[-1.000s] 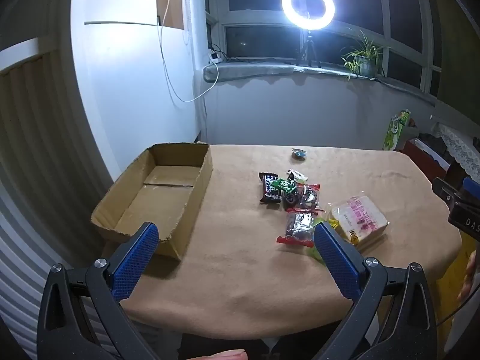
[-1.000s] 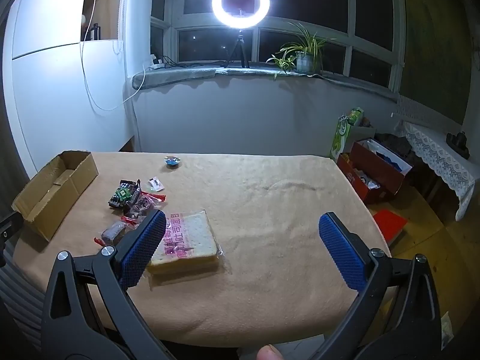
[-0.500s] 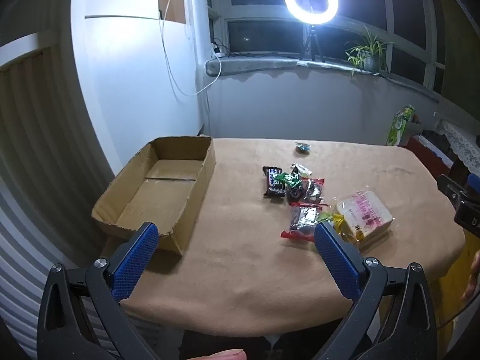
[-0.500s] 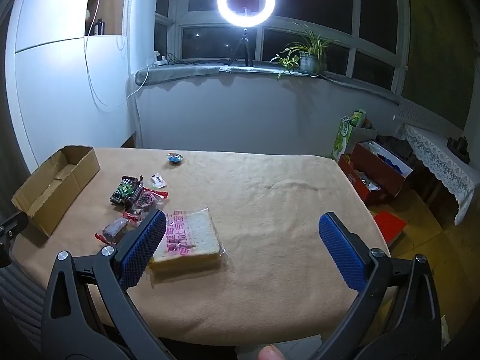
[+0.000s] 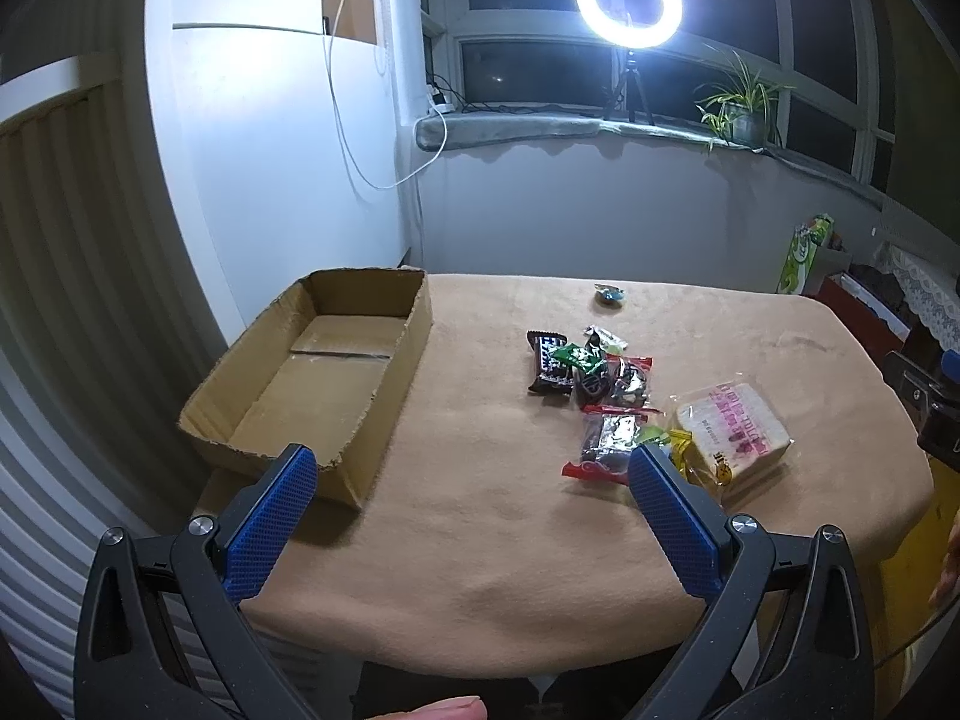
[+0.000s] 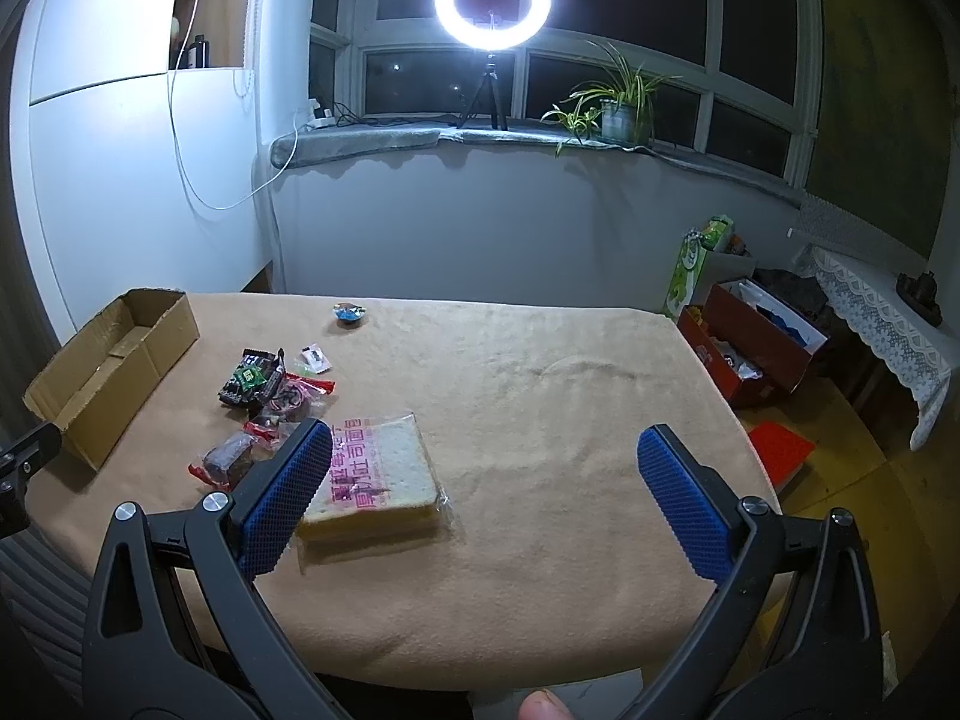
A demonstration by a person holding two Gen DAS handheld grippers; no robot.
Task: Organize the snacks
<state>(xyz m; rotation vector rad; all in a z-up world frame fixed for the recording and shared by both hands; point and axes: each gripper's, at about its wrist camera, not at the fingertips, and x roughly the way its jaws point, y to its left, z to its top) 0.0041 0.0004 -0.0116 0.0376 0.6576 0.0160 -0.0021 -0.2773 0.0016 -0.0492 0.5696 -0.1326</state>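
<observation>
A desk (image 5: pixel 480 540) covered in a tan cloth fills both wrist views. The left tongs (image 5: pixel 474 504) hang above the desk's near edge with their blue-padded jaws spread wide and nothing between them. The right tongs (image 6: pixel 486 492) hang above the near edge too, further toward the right side, also spread wide and empty.

An open, empty cardboard box (image 5: pixel 312 384) sits along the desk's left edge, one long side overhanging it slightly. The snacks lie in a loose cluster in the middle of the desk, well apart from the box. A dark wrapped bar (image 5: pixel 547 363) lies nearest the box, with a green wrapper (image 5: pixel 579 357) resting on it. A small white packet (image 5: pixel 603 335) sits just behind them toward the far edge. A clear packet with red ends (image 5: pixel 627 381) touches the dark bar's right side, and a second red-ended packet holding something dark (image 5: pixel 606 444) lies nearer the near edge. A wrapped slice of bread with pink print (image 5: pixel 732 435) lies toward the desk's right edge, and a small yellow and green wrapper (image 5: pixel 666 437) is wedged between it and the red-ended packet. A small blue sweet (image 5: pixel 609 294) sits alone near the far edge.

Behind the desk, a ring light (image 6: pixel 492 0) on a tripod and a potted plant (image 6: pixel 618 108) stand on the windowsill.
</observation>
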